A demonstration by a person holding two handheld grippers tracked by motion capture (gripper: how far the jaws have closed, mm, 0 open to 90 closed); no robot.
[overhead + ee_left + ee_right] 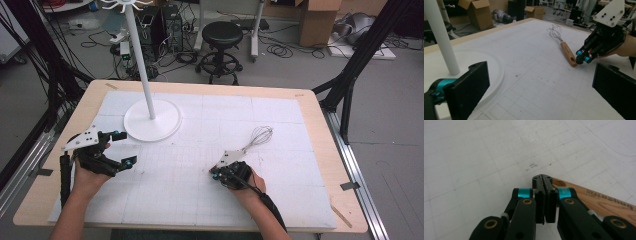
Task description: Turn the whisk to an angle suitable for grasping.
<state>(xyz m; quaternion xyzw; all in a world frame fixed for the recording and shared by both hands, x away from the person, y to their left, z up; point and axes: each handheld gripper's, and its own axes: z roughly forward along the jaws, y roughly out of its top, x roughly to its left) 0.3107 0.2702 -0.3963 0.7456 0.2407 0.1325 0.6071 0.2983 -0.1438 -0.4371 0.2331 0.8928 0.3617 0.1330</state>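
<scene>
A wire whisk [258, 136] with a wooden handle [567, 51] lies on the white gridded mat right of centre. My right gripper [216, 172] is down at the free end of that handle, tips close to the mat. Its jaws are pressed together with nothing between them [544, 180]. The handle [604, 200] runs along the outside of the right-hand jaw, touching it or nearly so. My left gripper [126, 148] hovers at the left of the mat, open wide and empty, pointing across at the whisk [541, 95].
A white stand with a round base [170, 122] and a tall pole [140, 55] rises just beyond the left gripper. The wooden table's rim [320, 100] frames the mat. On the floor behind are a black stool [221, 35], cardboard boxes and cables.
</scene>
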